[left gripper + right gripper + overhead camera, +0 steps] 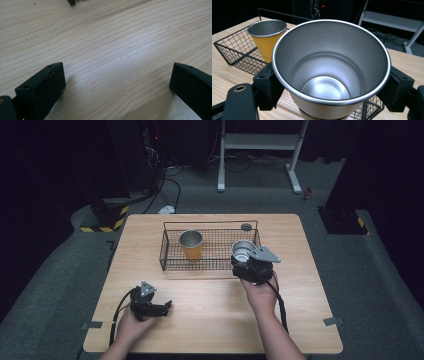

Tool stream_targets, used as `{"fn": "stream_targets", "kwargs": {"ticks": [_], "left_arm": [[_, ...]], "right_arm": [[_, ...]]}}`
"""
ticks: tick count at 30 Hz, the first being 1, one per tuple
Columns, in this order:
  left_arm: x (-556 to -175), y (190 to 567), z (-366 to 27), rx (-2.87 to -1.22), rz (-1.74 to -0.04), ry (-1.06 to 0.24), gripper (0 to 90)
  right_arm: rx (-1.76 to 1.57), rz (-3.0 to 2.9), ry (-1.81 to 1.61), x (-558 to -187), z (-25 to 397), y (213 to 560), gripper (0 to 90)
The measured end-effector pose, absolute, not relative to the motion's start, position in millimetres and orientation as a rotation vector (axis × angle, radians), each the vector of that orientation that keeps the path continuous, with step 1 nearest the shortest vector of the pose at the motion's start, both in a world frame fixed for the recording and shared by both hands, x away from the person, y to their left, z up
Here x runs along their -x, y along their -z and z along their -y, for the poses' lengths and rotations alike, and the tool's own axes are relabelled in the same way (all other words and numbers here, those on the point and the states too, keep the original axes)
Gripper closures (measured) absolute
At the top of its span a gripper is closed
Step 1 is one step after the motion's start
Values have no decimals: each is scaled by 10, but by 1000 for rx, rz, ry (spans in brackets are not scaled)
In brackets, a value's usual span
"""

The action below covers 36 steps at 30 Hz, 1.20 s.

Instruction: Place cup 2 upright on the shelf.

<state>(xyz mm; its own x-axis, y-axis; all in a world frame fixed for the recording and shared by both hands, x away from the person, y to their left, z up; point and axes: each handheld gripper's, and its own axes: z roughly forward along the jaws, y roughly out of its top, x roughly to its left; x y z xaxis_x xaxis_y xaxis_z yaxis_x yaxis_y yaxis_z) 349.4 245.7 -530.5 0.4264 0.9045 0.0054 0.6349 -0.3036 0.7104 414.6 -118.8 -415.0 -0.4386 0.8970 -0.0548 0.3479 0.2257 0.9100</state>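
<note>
**Steel cup gripped upright at right end of wire basket**

High view: The right gripper (248, 261), right of frame centre, grasps a silver steel cup (243, 249) upright, mouth open to the camera. The cup sits at the right end of a black wire basket (170, 246); whether it is inside the rim or just over it cannot be told. A yellow cup (191, 244) with a steel lining stands upright in the basket's left half, well apart from the silver one. A small dark round object (246, 226) lies on the wooden table (210, 320) just behind the basket. The left gripper (159, 308) rests low at lower left, on bare tabletop.

Left gripper view: The jaws stand wide apart, released, with only pale wood grain between them. A corner of the basket (72, 2) shows at the top edge.

Right gripper view: The silver cup (329, 67) is tapered, round, with a rolled rim and a brushed, reflective interior, empty. Both jaws are clenched against its outer wall, left and right. The yellow cup (265, 41) stands at upper left inside the mesh basket (233, 51).
</note>
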Motion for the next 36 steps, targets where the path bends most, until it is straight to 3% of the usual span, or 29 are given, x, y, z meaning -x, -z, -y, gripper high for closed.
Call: {"fn": "stream_targets", "kwargs": {"ticks": [36], "left_arm": [[-3491,5305,-2455,-2045,-1297,-546,7]], "right_arm": [[-1201,-1907,-1129,-4643,989,4002,185]]}}
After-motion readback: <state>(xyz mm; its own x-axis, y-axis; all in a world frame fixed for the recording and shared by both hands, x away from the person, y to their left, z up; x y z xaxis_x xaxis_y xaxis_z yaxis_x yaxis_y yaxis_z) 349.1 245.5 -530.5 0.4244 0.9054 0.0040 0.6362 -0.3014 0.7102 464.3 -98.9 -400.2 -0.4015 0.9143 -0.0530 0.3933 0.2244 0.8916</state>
